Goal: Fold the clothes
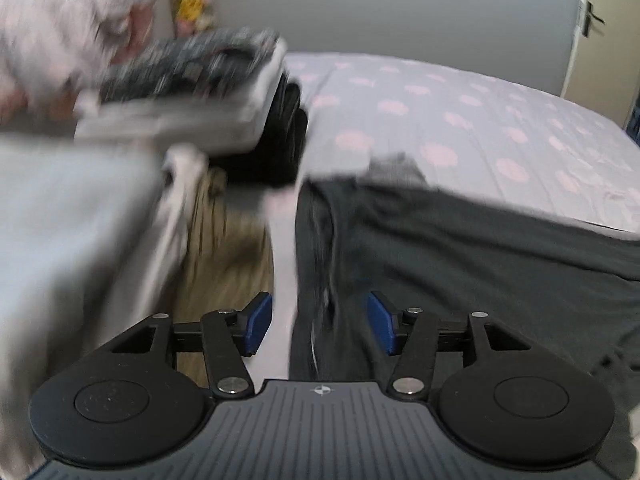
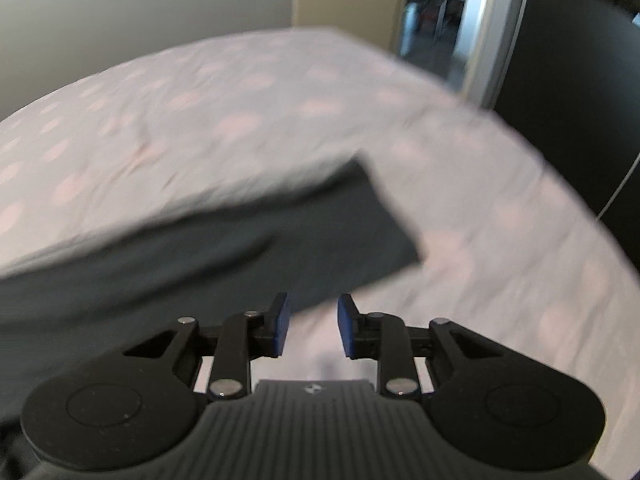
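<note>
A dark grey garment (image 1: 460, 248) lies spread on the bed, and its far end shows in the right wrist view (image 2: 248, 248). My left gripper (image 1: 320, 324) is open and empty, its blue pads (image 1: 258, 322) standing either side of the garment's bunched left edge. My right gripper (image 2: 312, 326) is open and empty, just above the garment's near edge, with bare sheet between the pads (image 2: 347, 330). Both views are blurred by motion.
The bed has a lilac sheet with pink blotches (image 1: 480, 112). A stack of folded clothes (image 1: 192, 92) and black items (image 1: 280, 140) sit at the left. A pale grey cloth (image 1: 72, 248) lies near left. Wooden floor (image 1: 224, 256) shows between. A doorway (image 2: 436, 12) is beyond the bed.
</note>
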`<state>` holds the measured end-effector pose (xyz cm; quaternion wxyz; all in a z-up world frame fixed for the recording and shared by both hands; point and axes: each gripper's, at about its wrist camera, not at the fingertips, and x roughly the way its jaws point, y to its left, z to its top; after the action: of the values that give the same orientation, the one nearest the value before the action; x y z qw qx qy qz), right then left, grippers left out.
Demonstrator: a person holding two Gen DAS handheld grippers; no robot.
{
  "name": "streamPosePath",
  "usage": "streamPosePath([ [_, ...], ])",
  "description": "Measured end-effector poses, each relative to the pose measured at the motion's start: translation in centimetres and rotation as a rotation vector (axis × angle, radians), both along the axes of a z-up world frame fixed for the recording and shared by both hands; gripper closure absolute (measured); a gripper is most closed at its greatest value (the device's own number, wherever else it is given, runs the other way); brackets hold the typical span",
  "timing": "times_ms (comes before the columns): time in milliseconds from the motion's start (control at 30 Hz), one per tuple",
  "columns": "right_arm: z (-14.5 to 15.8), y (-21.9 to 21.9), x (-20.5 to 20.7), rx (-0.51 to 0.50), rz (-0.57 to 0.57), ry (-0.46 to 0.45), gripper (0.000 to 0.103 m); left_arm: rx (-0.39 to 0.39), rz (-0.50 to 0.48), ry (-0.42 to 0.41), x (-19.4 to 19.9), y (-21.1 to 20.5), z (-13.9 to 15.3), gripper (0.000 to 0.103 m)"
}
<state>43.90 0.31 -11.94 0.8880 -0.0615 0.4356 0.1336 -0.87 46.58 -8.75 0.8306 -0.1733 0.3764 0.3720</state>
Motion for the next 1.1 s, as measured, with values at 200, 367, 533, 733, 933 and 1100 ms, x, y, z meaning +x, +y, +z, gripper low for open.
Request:
streamPosePath([
  [200,-2.4,-0.2,-7.4,0.133,0.087,0.166,0.053,-0.147,0.111,-0.096,-2.4,0.6,-3.1,0.039],
  [367,-4.8,0.1,-9.5,0.177,0.047,0.246,0.049,-0.269,0.203,-0.176,-4.4,1.1,-5.7,0.039],
  [533,-6.7,0.7,-8.6,0.211,-0.04,0.279,0.051,-0.351,0.268,-0.235,-5.6,1.7,-7.8,0.044],
  [733,-7.8,3.2,-8.9,0.132,-0.066,0.242,0.088,-0.359,0.292,-0.234,-5.9,2.1,-8.7,0.073],
  [933,-5.0,4.4,-10.4,0.066,-0.058,0.136,0.095,-0.304,0.262,-0.214,-5.6,1.7,-8.4,0.083],
  [1100,-0.4,2.7,-11.9,0.025,-0.061,0.055,0.096,-0.267,0.242,-0.21,-5.8,1.6,-7.8,0.085],
])
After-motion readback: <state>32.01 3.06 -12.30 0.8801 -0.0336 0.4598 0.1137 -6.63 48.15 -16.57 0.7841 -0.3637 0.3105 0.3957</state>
